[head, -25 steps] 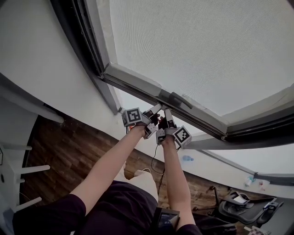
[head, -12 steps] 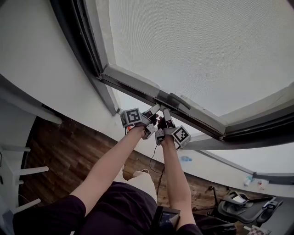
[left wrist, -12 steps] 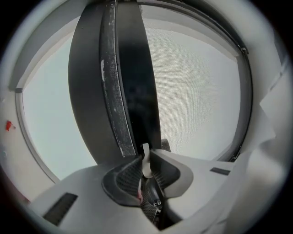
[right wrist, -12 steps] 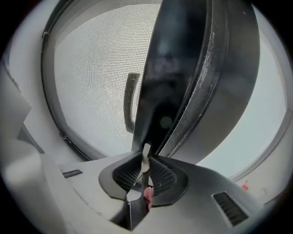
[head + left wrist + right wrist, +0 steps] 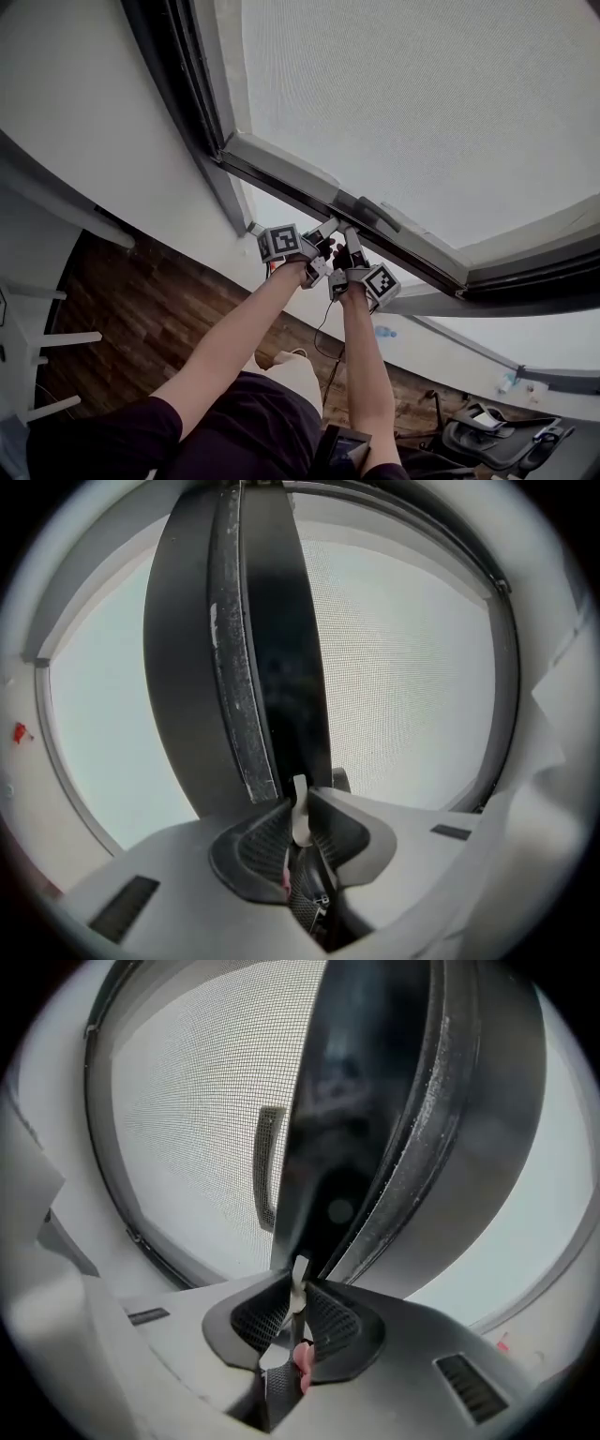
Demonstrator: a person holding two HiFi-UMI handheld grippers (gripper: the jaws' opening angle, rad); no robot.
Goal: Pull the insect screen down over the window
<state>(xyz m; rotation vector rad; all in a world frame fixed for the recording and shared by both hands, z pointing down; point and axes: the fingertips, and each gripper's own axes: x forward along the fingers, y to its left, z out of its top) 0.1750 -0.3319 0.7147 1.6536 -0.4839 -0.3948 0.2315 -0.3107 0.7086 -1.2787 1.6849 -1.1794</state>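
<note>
Left gripper view — left claw (image 5: pixel 298 829) grips white tab (image 5: pixel 299 799), just loosening | right claw (image 5: pixel 298 1309) grips tab

One pale-grey mesh insect screen (image 5: pixel 422 103), one grey-and-black bottom bar (image 5: pixel 281 173), one thin white tab (image 5: pixel 300 803) pinched between each pair of fingers (image 5: pixel 258 841).

White wall (image 5: pixel 66 112) left of dark window frame (image 5: pixel 192 112). Dark wood-plank floor (image 5: pixel 141 319) below. White rack (image 5: pixel 56 339) far left, black chair (image 5: pixel 492 436) lower right. Pale, even daylight coming through window.

Left gripper (image 5: pixel 300 808) fingers (image 5: pixel 261 841) just opening slightly, white tab (image 5: pixel 300 794) between them
</note>
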